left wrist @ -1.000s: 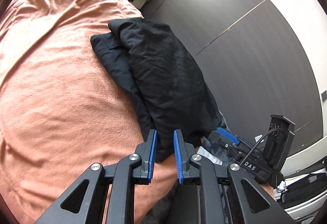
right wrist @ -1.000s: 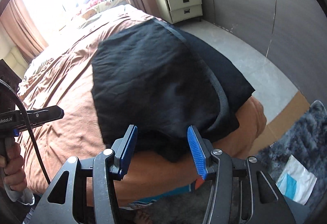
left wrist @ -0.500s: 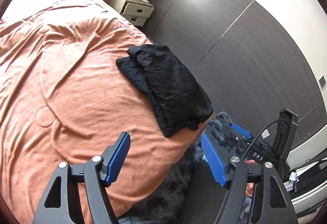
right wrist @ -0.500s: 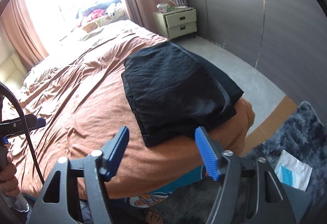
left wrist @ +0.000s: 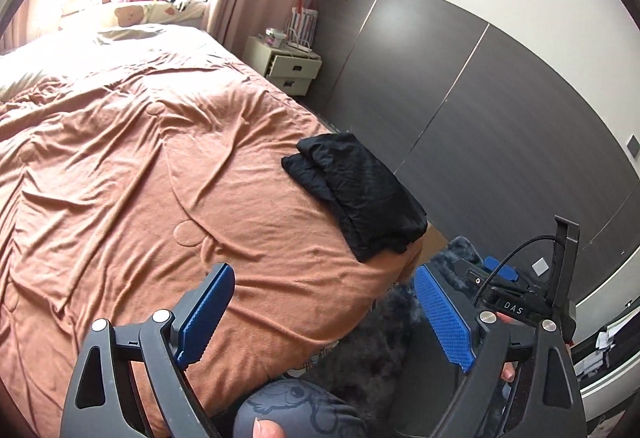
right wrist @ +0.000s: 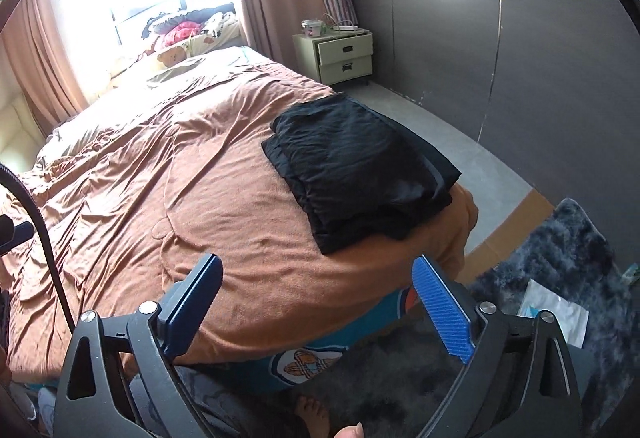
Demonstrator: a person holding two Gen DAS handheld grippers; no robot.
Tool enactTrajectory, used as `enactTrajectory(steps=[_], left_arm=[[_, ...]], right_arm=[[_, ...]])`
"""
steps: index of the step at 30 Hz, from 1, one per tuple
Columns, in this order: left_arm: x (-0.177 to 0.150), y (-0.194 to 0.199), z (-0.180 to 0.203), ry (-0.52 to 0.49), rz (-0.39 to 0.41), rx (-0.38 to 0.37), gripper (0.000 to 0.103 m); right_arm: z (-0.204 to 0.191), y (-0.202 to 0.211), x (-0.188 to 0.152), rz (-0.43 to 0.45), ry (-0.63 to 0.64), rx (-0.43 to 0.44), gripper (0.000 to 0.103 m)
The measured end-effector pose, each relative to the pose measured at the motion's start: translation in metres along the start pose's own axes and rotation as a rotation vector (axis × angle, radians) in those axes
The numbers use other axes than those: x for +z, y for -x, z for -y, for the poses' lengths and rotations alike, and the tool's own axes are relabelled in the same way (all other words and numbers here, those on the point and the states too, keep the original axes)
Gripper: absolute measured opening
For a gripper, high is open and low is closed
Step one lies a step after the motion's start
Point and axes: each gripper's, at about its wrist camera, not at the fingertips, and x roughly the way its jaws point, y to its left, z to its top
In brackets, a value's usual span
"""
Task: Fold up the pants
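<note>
The black pants (left wrist: 356, 194) lie folded in a compact stack on the near right corner of the bed (left wrist: 160, 178); they also show in the right wrist view (right wrist: 360, 166). My left gripper (left wrist: 324, 318) is open and empty, held back from the bed's foot, well short of the pants. My right gripper (right wrist: 316, 310) is open and empty too, back from the bed edge, below the stack.
An orange-brown cover spreads over the bed. A pale nightstand (right wrist: 344, 58) stands by the dark panelled wall (right wrist: 500, 38). A dark shaggy rug (right wrist: 560, 258) with a white packet (right wrist: 556, 314) lies on the floor at the right. My knees and bare foot (right wrist: 312, 414) are below.
Both grippers have opened wide and pulled back and up from the pants. The left one was nearly closed beside the stack's edge a second ago. The folded pants stay on the bed corner.
</note>
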Motion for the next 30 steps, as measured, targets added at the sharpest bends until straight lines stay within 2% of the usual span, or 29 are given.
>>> enactTrajectory(steps=[3,6,11,22,30], left_arm=[[-0.007,0.025,-0.002,-0.006,0.031,0.023,0.093],[-0.014,0.052,-0.001,-0.020,0.067,0.041,0.103],[-0.030,0.089,0.000,-0.022,0.101,0.052,0.103],[-0.064,0.151,0.008,-0.068,0.159,0.106,0.103],[-0.093,0.189,-0.009,-0.040,0.204,0.150,0.103]], right_arm=[[-0.011,0.016,-0.007,0.019,0.019,0.000,0.102],[-0.018,0.034,-0.014,0.041,0.029,0.017,0.102],[-0.027,0.064,-0.024,0.084,0.040,0.035,0.103],[-0.050,0.124,-0.057,0.168,0.080,0.134,0.103],[-0.058,0.148,-0.079,0.206,0.093,0.192,0.103]])
